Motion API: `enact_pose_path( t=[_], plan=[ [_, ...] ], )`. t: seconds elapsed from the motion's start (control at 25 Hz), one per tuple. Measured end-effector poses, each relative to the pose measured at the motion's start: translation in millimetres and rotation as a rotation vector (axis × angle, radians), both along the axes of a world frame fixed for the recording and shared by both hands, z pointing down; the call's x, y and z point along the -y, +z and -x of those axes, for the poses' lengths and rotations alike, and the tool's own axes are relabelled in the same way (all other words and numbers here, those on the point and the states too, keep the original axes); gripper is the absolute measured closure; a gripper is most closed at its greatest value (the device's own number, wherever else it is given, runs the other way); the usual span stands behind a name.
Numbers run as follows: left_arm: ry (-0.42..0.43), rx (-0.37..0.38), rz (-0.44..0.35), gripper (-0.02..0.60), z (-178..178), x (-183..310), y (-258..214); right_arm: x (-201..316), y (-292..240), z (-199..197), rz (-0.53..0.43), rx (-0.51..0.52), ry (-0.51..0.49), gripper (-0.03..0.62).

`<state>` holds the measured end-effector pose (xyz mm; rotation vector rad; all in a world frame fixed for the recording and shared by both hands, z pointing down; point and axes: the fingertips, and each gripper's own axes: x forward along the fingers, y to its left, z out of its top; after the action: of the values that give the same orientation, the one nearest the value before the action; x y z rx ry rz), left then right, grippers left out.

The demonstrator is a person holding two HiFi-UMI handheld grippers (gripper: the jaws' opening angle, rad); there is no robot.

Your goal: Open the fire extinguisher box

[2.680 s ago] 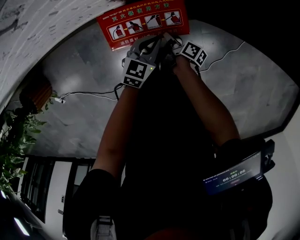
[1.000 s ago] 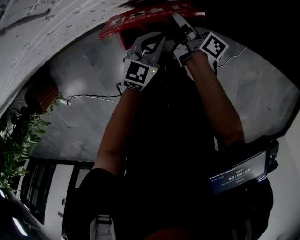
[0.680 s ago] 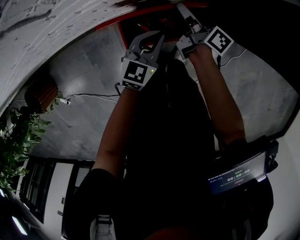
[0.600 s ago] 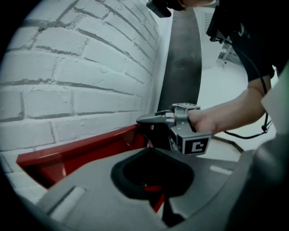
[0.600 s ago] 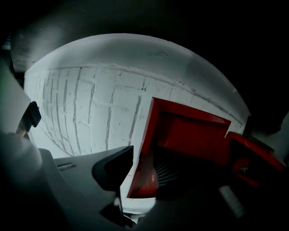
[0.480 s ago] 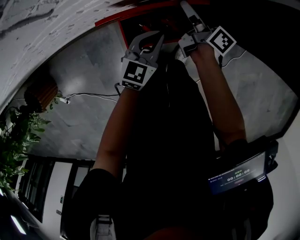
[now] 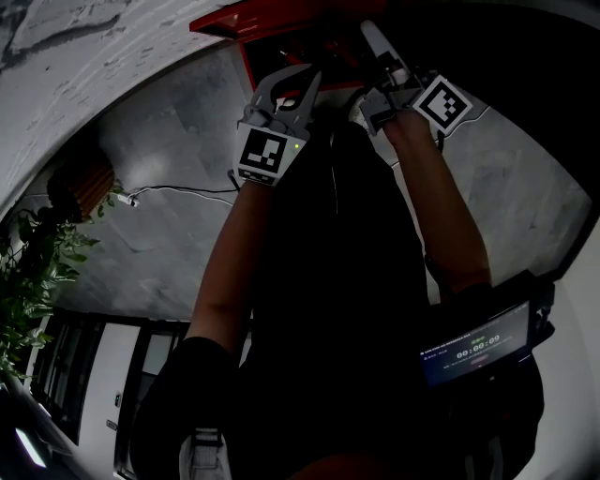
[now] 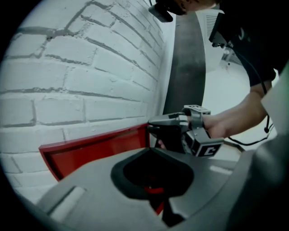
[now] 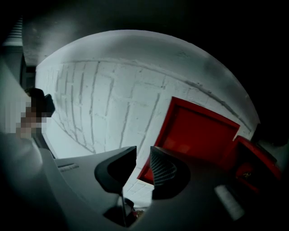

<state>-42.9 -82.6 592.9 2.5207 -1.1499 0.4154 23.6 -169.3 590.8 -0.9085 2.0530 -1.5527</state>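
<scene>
From the head view, the floor (image 7: pixel 159 122) is grey stone slabs, meeting a white brick wall (image 7: pixel 84 37) along its far edge. The fire extinguisher box (image 7: pixel 300 49) sits at that edge, cut off by the top of the frame, with its red lid (image 7: pixel 234 21) raised toward the wall. The left gripper (image 7: pixel 302 82) and right gripper (image 7: pixel 373 39) both reach into its mouth. A thin cable (image 7: pixel 178 188) trails over the slabs, and a plant (image 7: pixel 33 281) stands at the floor's left edge. The lower half is nearly black, apart from a lit screen (image 7: pixel 473 349) at the person's right side.

In the left gripper view, the left gripper (image 8: pixel 151 151) has its fingertips pressed together around a dark hollow. A scrap of red low in the hollow is too dim to identify. Beyond it, the lid (image 8: pixel 90 151) leans on the brick wall (image 8: pixel 81 81). A hand (image 8: pixel 221 128) holds the right gripper (image 8: pixel 156 128) at the lid's right end.

In the right gripper view, the right gripper (image 9: pixel 143 158) is closing, with a narrow gap left and nothing in it. Behind it, the lid (image 9: pixel 198 135) rests against the wall (image 9: pixel 104 99). The box (image 9: pixel 253 164) is at the right, its inside too dark to make out.
</scene>
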Motion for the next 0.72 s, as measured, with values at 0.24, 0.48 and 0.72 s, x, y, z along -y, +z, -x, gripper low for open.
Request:
enact_pose_path(
  t=[0.24,0.48,0.72],
  plan=[
    [-0.002,-0.048,-0.025,0.581,5,-18,-55,-45,-76,6,-0.222,-0.120,-0.175,0.569],
    [0.060,-0.106,-0.114,0.581,-2,-39,-156,-89,-179,33,-0.621,-0.384,-0.419,0.569],
    [0.097,-0.146,-0.148,0.581,-5,-61,-239,-130,-264,53,-0.840,-0.473,-0.569,0.569]
  ],
)
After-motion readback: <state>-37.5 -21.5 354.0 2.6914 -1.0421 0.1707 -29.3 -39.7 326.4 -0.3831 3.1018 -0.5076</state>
